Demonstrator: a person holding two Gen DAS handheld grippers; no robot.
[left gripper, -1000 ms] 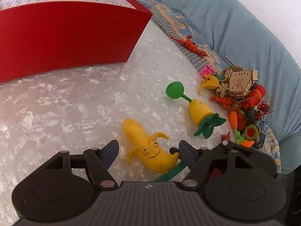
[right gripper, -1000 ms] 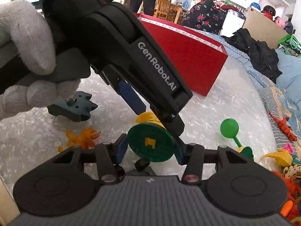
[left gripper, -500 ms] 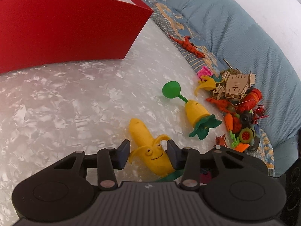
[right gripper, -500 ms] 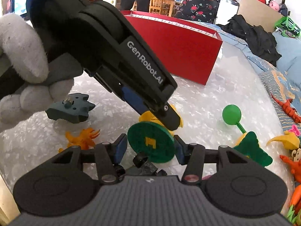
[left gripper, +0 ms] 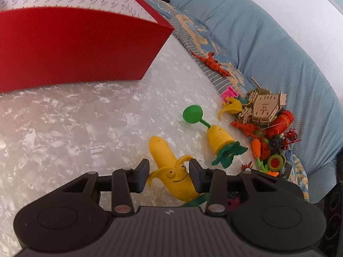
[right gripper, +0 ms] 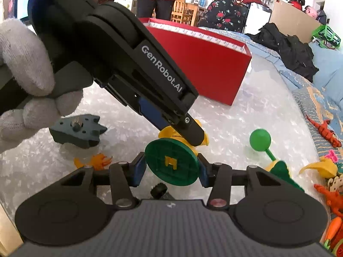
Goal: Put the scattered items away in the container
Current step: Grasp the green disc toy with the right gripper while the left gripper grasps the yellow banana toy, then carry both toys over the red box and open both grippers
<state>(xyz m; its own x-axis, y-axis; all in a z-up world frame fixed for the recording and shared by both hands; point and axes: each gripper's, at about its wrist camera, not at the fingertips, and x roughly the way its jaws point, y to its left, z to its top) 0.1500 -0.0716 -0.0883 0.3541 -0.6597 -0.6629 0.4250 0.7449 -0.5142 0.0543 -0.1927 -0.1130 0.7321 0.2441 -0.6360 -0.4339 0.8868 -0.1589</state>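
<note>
Left gripper: fingers narrow, clamped on banana toy, not yet lifted. Right gripper: fingers holding green disc between them. Red container: well beyond both fingertips. Outstanding: green-stemmed toy and mixed pile, right of the left fingers; grey piece, left of the right fingers.

The box is standing at the far left of the bed's sheet. The banana toy is lying nearest, between the fingers of the left claw. The corn toy is lying just to its right, its ball end pointing toward the box. The toy heap is sitting further right at the sheet's edge, the lizard lying behind it. In the right wrist view, the disc is sitting between the right claw's fingers, with the shark toy lying to its left.
</note>
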